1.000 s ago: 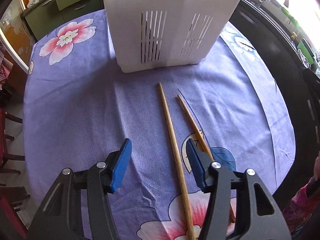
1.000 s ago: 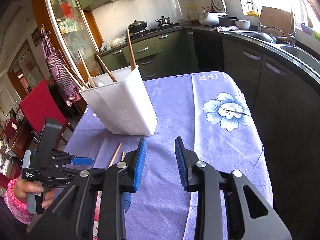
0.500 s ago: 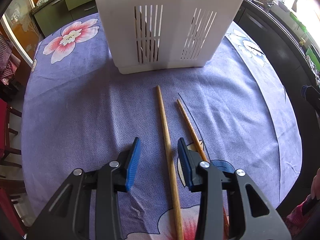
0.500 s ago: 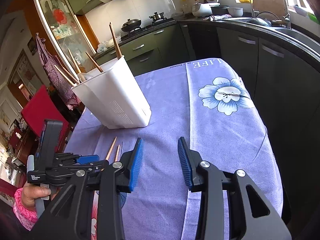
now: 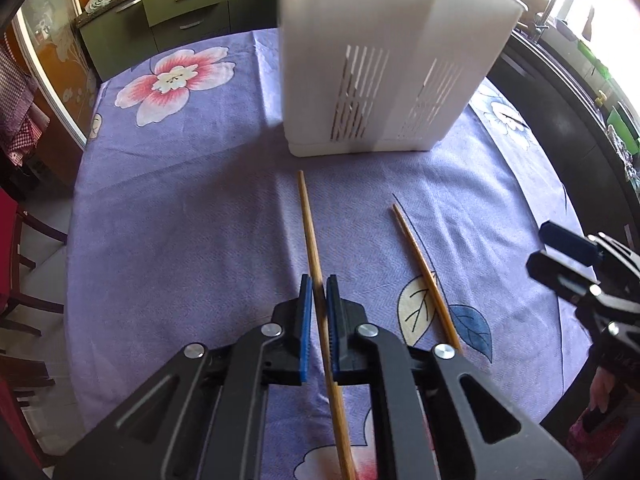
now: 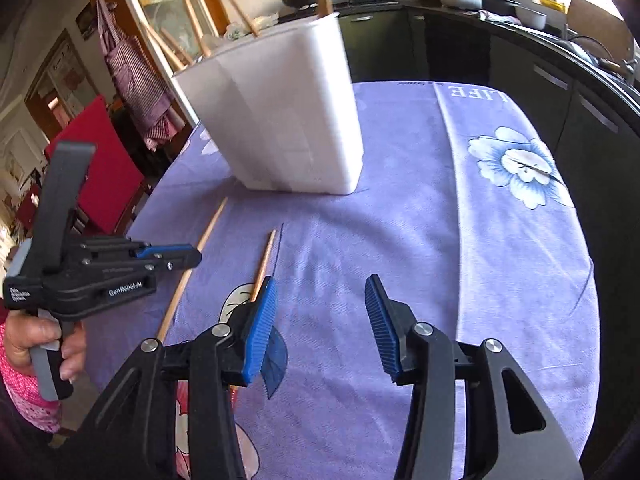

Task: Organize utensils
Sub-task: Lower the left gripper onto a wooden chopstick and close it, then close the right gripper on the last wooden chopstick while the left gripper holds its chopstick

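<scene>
On the bench (image 5: 168, 216), under a purple flowered cloth: white slotted utensil holder (image 5: 384, 68) upright toward the far edge, several chopsticks standing in it (image 6: 192, 20). Just short of its base, tip of the long chopstick (image 5: 310, 232), lying flat, running back toward the near edge. Left claw (image 5: 319, 300) closed on this chopstick partway along its length, blue pads pressed to both sides. Shorter chopstick (image 5: 424, 272) beside it to the right, apart, angled. Right claw (image 6: 320, 312) spread wide, empty, above bare cloth right of the shorter chopstick. Open cloth left of the long chopstick and right toward the dark cabinets (image 6: 580, 92).
</scene>
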Action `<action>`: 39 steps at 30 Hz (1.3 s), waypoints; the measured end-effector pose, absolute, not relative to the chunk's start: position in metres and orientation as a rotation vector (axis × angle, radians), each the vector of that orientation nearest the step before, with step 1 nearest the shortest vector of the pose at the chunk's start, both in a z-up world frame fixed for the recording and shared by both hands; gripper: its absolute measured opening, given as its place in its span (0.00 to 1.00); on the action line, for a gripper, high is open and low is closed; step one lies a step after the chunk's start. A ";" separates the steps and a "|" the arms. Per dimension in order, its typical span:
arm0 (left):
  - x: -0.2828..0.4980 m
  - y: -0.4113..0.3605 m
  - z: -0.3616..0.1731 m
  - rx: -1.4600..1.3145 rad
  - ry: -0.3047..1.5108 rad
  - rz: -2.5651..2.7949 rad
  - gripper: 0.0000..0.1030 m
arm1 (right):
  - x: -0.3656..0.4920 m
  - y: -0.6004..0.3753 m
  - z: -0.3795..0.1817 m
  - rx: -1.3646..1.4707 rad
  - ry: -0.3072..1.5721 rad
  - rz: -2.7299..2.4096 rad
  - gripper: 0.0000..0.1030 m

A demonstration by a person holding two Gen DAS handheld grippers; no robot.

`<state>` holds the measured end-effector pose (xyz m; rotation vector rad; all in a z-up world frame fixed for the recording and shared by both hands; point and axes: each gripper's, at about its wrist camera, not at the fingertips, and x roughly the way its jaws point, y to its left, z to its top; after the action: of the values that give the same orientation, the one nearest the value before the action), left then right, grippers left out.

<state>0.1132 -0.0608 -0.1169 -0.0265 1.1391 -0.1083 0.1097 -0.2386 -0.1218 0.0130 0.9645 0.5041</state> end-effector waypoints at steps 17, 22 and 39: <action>0.098 -0.019 -0.107 -0.101 1.098 -0.114 0.07 | 0.127 -0.147 -0.161 -0.158 1.025 0.469 0.25; 0.098 -0.019 -0.108 -0.105 1.101 -0.122 0.07 | 0.129 -0.144 -0.163 -0.195 1.007 0.434 0.14; 0.097 -0.023 -0.097 -0.087 1.081 -0.145 0.07 | 0.120 -0.202 -0.115 -0.025 0.942 0.468 0.06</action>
<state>0.0971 -0.0233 -0.0972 -0.0868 1.0814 -0.1447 0.1204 -0.2022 -0.1148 -0.0247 0.9419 0.4679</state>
